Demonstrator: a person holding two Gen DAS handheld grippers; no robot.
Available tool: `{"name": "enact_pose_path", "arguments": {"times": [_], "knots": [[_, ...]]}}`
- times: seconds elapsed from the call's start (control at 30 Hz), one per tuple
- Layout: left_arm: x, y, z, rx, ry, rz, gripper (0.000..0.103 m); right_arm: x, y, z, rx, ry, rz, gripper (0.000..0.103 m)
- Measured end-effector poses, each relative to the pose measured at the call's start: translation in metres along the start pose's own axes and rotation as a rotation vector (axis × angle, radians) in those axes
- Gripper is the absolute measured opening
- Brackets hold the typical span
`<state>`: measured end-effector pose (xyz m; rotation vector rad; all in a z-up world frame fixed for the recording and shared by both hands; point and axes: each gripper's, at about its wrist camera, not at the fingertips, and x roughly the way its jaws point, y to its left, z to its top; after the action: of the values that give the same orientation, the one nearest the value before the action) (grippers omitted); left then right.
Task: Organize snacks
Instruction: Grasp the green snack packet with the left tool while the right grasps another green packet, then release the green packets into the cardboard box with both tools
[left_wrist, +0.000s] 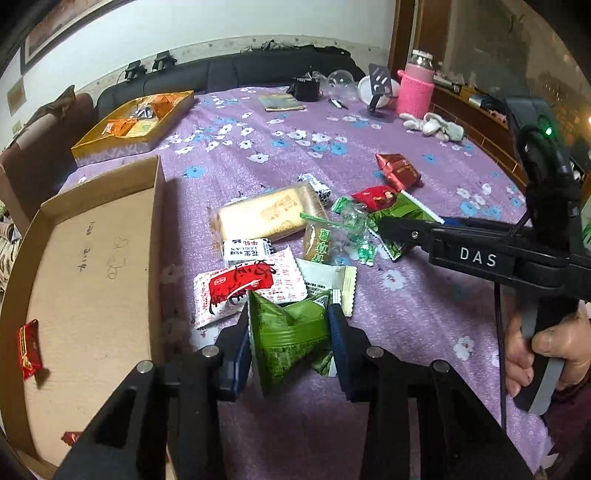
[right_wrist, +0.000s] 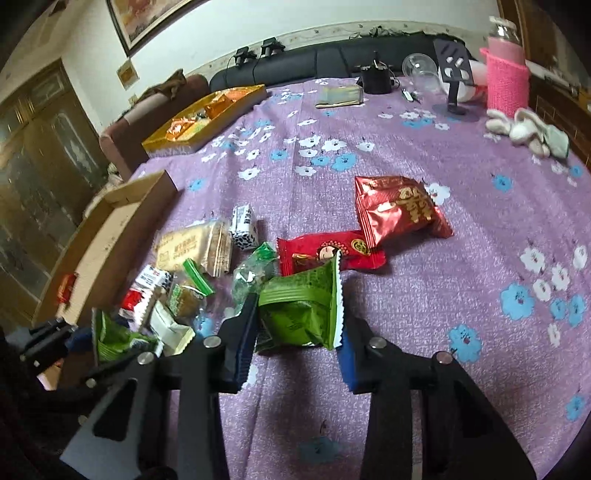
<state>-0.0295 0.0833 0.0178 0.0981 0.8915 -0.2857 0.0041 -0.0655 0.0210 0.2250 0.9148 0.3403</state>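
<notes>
A: Left gripper (left_wrist: 290, 341) status?
B: Jaws clamped on a green snack packet (left_wrist: 291, 338), wrapper crumpled between the pads, at the near end of the snack pile (left_wrist: 280, 236) on the purple floral tabletop (left_wrist: 369, 155).
A: Right gripper (right_wrist: 295, 332)?
B: Jaws pressed onto a second green packet (right_wrist: 301, 306), just beside 2 red packets (right_wrist: 369, 229).
A: Boxes?
B: Cardboard box (left_wrist: 92, 258) is placed at the tabletop's left edge, 1 red packet (left_wrist: 28, 349) seen inside. Gold tray (left_wrist: 122, 136) is set behind it, toward the far left corner, partly filled.
A: Anything else?
B: Pink-sleeved bottle (left_wrist: 415, 90) at the far edge.
</notes>
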Motion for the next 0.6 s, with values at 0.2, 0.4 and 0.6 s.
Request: {"name": "enact_pose_path", "arguments": {"times": [0.2,0.4,0.6], "knots": [[-0.028,0.003,-0.003,-0.061,-0.057,-0.061,0.038,-0.015,-0.004,-0.001,0.028,-0.026,0.008,0.039],[-0.054,0.012,-0.011,-0.106,-0.098,-0.105,0.038,-0.039,-0.005,-0.010,0.032,-0.055,-0.005,0.039],[-0.078,0.036,-0.024,-0.167,-0.138,-0.094,0.038,-0.059,0.006,-0.015,0.013,-0.069,0.003,0.039]]}}
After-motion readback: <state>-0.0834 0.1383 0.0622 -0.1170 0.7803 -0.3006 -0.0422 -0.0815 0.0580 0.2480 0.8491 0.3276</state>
